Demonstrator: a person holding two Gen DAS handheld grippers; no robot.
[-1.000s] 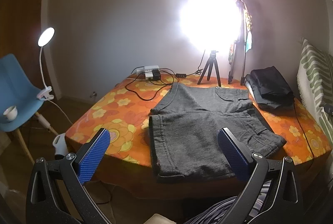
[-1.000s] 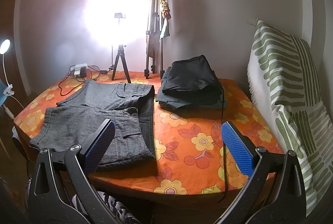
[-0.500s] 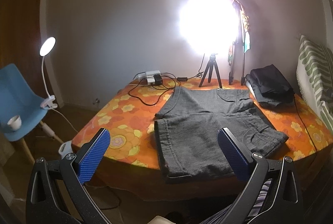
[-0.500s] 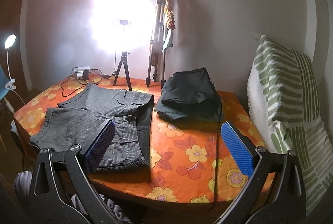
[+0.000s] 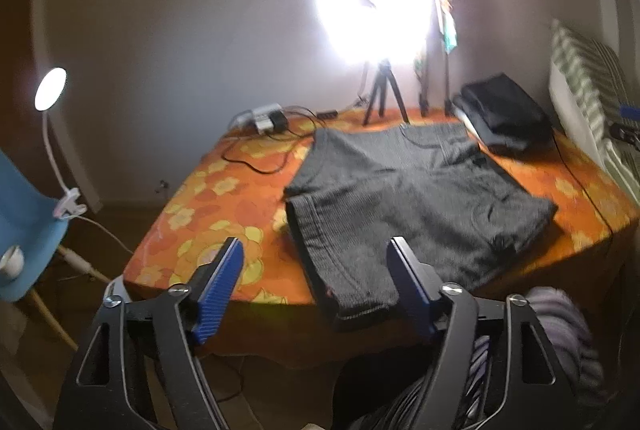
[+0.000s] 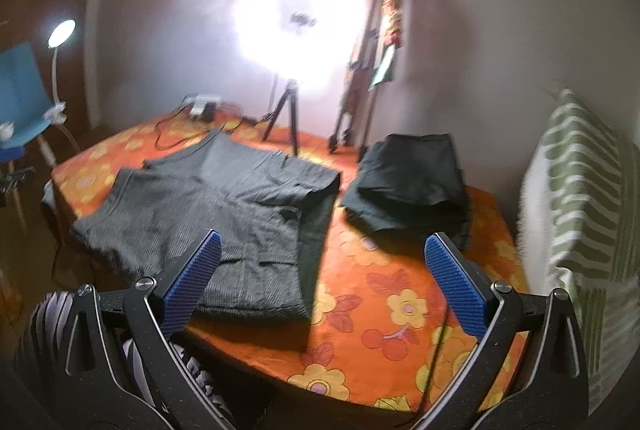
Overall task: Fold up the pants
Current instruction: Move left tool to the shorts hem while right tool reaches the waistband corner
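Note:
Grey shorts (image 5: 404, 198) lie flat on the orange flowered table (image 5: 208, 214), one leg hem hanging over the near edge. They also show in the right wrist view (image 6: 224, 214), waistband toward the right. My left gripper (image 5: 316, 270) is open and empty, held off the near edge in front of the leg hem. My right gripper (image 6: 320, 270) is open and empty, above the near edge beside the waistband.
A folded dark garment pile (image 6: 412, 186) sits at the table's back right. A ring light on a small tripod (image 6: 284, 118), a taller tripod (image 6: 360, 78), a power strip with cables (image 5: 264, 118) stand at the back. A striped cushion (image 6: 580, 198) is right, a blue chair (image 5: 24, 214) left.
The left gripper's jaws have narrowed but stay open. Both views have shifted and tilted; the table now sits lower and closer to the fingers. The shorts have not moved.

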